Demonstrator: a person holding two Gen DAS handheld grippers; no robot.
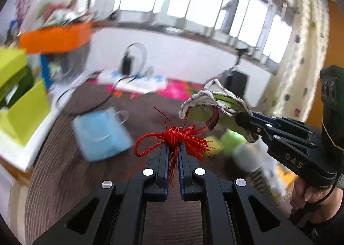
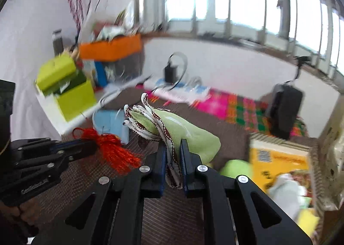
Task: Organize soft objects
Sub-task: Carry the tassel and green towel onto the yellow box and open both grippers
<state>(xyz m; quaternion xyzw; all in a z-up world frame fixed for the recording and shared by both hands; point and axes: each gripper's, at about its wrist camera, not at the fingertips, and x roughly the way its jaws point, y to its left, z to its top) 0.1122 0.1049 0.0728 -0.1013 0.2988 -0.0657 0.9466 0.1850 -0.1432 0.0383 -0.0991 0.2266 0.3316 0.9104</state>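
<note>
left: your left gripper (image 1: 173, 143) jaws are clamping the tassel (image 1: 182, 137)
right: right gripper (image 2: 173, 152) jaws are clamping the pouch (image 2: 182, 135)
step: you're carrying both, airborne
next: likely needing a drop spot; none obvious

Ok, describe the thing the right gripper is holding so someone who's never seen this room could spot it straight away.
Start at the brown woven mat below the long window wall. Above it, the right gripper is shut on a pale green fabric pouch, gathered at the neck. Its white cord trim with dark red stitching sets it apart from the red tassel in the left gripper beside it.
</note>
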